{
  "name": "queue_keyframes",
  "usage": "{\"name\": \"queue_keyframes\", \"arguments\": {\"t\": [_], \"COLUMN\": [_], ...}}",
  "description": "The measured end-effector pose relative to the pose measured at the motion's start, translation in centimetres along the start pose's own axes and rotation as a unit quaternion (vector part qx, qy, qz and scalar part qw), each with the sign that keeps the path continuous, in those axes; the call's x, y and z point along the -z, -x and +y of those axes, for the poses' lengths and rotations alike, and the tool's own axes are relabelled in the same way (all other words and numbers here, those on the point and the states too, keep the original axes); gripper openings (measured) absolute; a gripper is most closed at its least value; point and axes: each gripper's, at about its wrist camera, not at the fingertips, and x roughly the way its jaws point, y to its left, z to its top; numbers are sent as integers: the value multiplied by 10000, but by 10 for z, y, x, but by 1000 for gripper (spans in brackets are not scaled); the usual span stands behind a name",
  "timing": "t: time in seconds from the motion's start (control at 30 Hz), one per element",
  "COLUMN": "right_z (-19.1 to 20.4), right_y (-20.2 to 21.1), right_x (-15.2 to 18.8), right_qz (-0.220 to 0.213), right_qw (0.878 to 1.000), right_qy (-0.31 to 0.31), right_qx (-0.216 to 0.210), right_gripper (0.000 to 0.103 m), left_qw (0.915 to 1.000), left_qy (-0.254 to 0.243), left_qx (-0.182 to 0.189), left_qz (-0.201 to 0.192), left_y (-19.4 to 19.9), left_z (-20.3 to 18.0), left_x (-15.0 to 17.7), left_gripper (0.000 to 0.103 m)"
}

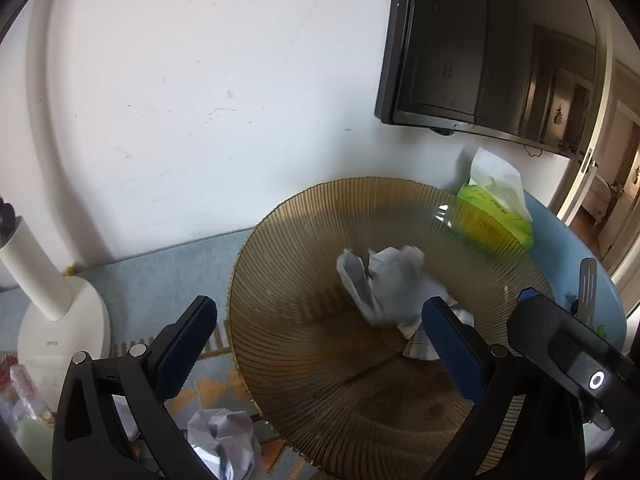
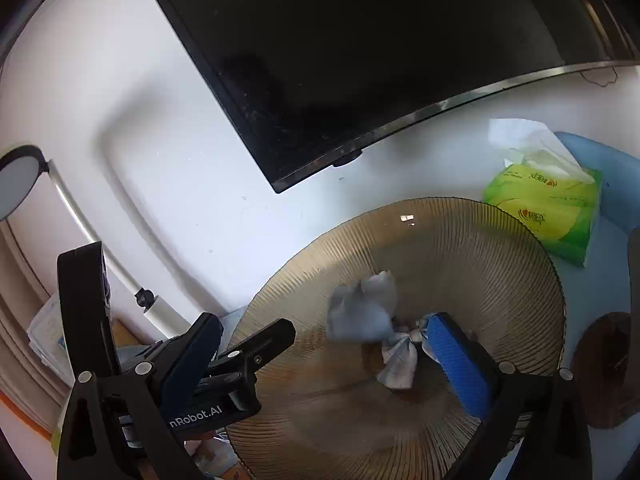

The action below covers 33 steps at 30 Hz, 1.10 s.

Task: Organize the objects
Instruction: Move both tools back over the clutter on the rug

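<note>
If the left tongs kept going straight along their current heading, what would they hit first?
Most likely the crumpled tissue lying in the ribbed amber glass plate. It sits ahead between the open fingers of the left tongs, with nothing held. Fisheye depth is unclear, so the plate surface might come first.

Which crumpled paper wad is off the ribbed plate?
The crumpled wad in the left wrist view, lying on the patterned mat beside the ribbed plate. The other wads sit inside the plate.

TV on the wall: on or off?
Off. The TV screen is dark in both wrist views, showing only dim room reflections.
</note>
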Motion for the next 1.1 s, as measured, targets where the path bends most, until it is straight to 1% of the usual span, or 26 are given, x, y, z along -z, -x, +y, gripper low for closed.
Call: {"name": "queue_keyframes", "arguments": {"t": [0.17, 0.23, 0.3, 0.37, 0.43, 0.5, 0.63, 0.77, 0.8, 0.87, 0.93, 0.97, 1.0, 1.1], "right_z": [10, 18, 27, 38, 51, 66, 98, 126, 131, 138, 140, 139, 139, 135], "right_y": [9, 13, 18, 25, 35, 43, 58, 69, 72, 76, 75, 74, 74, 74], "right_x": [3, 4, 7, 10, 14, 16, 26, 41, 45, 56, 66, 72, 78, 102], "right_qz": [-191, -302, -361, -418, -533, -521, -384, -170, -143, -60, 132, 219, 311, 575], "right_qw": [9995, 9988, 9979, 9965, 9951, 9948, 9928, 9906, 9896, 9881, 9878, 9876, 9872, 9860], "right_qy": [170, 268, 334, 410, 454, 507, 605, 991, 1114, 1307, 1406, 1428, 1448, 1471], "right_qx": [-164, -290, -421, -602, -691, -709, -965, -928, -903, -813, -659, -620, -598, -536], "right_gripper": [103, 103, 103, 103, 103, 103, 103, 103, 103, 103, 103, 103, 103, 103], "left_qw": [9998, 9994, 9986, 9968, 9941, 9921, 9881, 9850, 9849, 9864, 9870, 9872, 9877, 9867], "left_qy": [139, 201, 145, 27, -42, -47, 36, 295, 339, 363, 427, 490, 605, 940], "left_qx": [-121, -259, -449, -735, -983, -1111, -1366, -1541, -1541, -1430, -1383, -1384, -1364, -1320], "left_qz": [-60, -143, -231, -322, -454, -575, -706, -715, -712, -727, -696, -628, -472, -99], "left_y": [8, 17, 28, 44, 66, 92, 138, 180, 191, 213, 228, 233, 236, 235], "left_z": [7, 10, 11, 13, 19, 30, 61, 100, 111, 130, 146, 154, 165, 187], "left_x": [0, 0, 0, 0, 1, 2, 6, 14, 20, 35, 56, 69, 87, 131], "left_gripper": [103, 103, 103, 103, 103, 103, 103, 103, 103, 103, 103, 103, 103, 103]}}
